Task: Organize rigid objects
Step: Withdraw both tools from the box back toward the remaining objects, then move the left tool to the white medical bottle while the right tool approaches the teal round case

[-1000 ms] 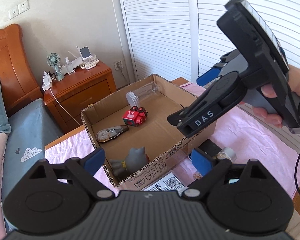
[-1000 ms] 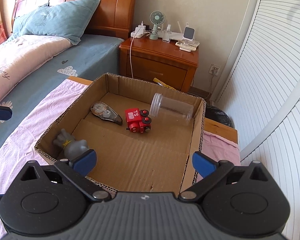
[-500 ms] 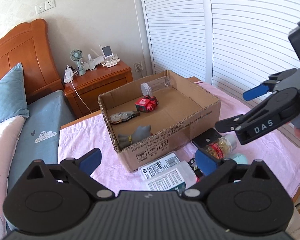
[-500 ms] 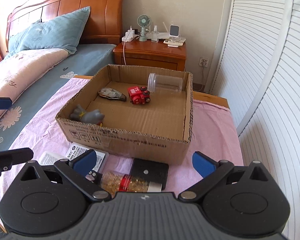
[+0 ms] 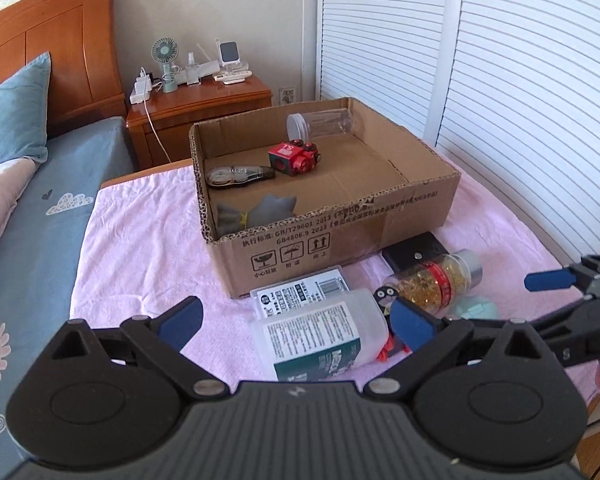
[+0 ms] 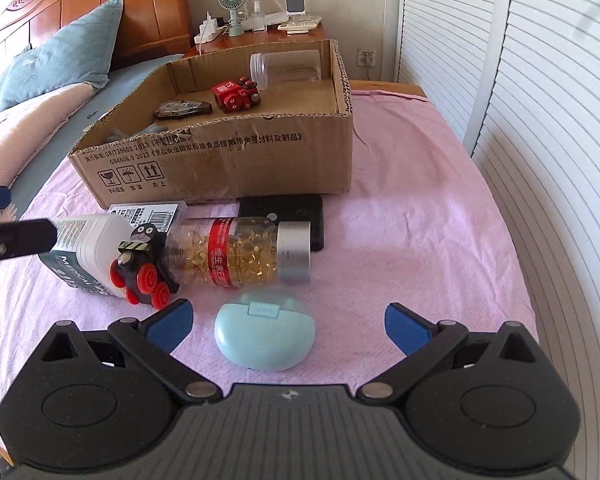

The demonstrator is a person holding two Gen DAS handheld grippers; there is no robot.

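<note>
Along the near wall of the shallow brown cardboard box (image 6: 236, 160), a cluster of loose things is seen on the pink cloth of the bench (image 6: 412, 208). A clear bottle of golden capsules with a red band and silver cap (image 6: 240, 252) lies on its side, its cap end resting over a flat black rectangular case (image 6: 296, 210) that sits just beside the box wall. A small black toy locomotive with red wheels (image 6: 142, 268) is pressed against the bottle's base and against a translucent white plastic bottle with a dark green label (image 5: 320, 336), also on its side. A flat clear case with a printed barcode label (image 5: 300, 290) is tucked between that bottle and the box. A pale blue rounded earbud case (image 6: 265, 334) lies alone, nearer than the rest.

Inside the box are held a clear lidded plastic jar (image 5: 324, 124) lying against the far wall, a red toy engine (image 5: 294, 158), a dark correction-tape dispenser (image 5: 240, 174) and a grey figurine (image 5: 260, 214) by the near corner.

The left gripper (image 5: 296, 320) is spread wide above the white bottle, its jaws having just been opening, with nothing pinched. The right gripper (image 6: 286, 322) is likewise spread, the earbud case lying between its fingers untouched.
</note>
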